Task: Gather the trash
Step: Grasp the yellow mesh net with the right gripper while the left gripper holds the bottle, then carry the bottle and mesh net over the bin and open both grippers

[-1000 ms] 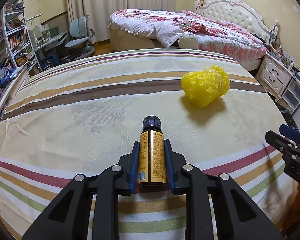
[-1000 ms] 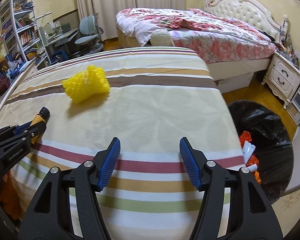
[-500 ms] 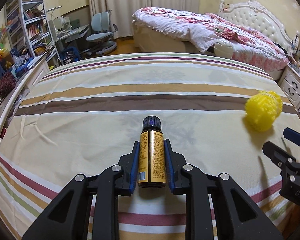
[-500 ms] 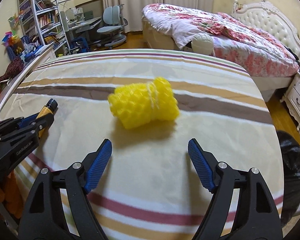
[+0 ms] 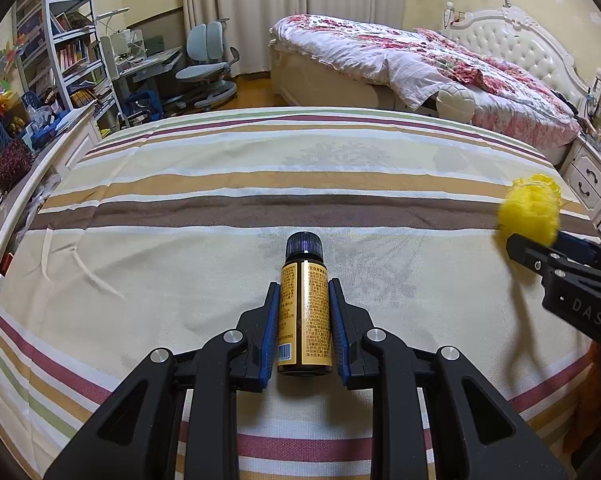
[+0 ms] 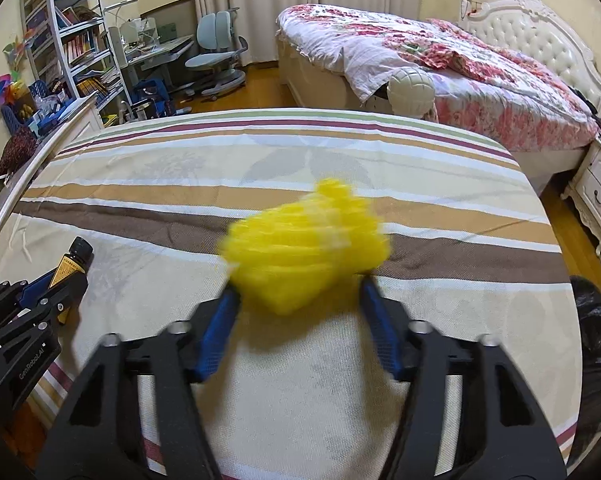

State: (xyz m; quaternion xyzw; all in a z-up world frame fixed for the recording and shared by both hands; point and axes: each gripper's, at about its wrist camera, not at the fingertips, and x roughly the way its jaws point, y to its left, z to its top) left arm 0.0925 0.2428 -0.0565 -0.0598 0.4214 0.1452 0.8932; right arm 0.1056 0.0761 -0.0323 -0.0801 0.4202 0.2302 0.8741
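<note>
So the thing that matters here: the yellow net [image 6: 306, 248] sits dead ahead of the right tool [image 6: 300, 300], at 12 o'clock, wedged between its blue pads [image 6: 216, 332], with its long side running across from about 9 to 3. That tool's jaws have just been closing around it and they look pressed into both ends, though the net is blurred so I can't swear how firm the bite is. It's that squishy foam mesh you get around fruit, bumpy, light, and it'll crush before it slips. The right hand is clearly the one for it; from the left tool [image 5: 303, 328] the net is way off at 2 o'clock near the bed's edge. The left tool is narrow and clamped on a bottle [image 5: 304, 308], which points straight away along the fingers, cap at 12. Small brown glass-looking thing, dark ribbed cap, glossy yellow label, hard and slick. Everything's over a striped bed [image 6: 340, 152], woven cover, soft and a bit wrinkled. A black bag [image 6: 596, 340] peeks in at 3 o'clock of the right view, likely where both go.
</note>
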